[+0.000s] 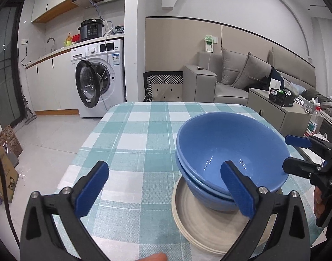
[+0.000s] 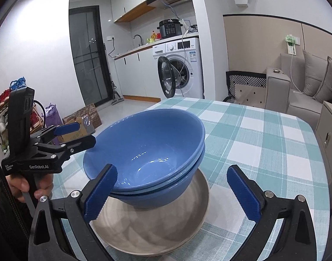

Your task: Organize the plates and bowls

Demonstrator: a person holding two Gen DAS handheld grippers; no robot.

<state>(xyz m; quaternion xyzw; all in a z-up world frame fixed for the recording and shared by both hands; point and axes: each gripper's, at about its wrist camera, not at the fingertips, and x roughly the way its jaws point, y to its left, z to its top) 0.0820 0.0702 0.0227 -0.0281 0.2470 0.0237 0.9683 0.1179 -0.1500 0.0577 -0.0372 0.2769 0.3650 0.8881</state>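
Note:
Two blue bowls are nested and sit on a stack of beige plates on the checked tablecloth. My left gripper is open; its right finger overlaps the bowls' near rim, its left finger hangs over bare cloth. My right gripper is open and empty, its fingers on either side of the stack's near edge. Each gripper shows in the other's view, the right one and the left one, both open beside the bowls' rim.
The table has edges at left and far side. Beyond it are a washing machine, a grey sofa, a cabinet and cardboard boxes on the floor.

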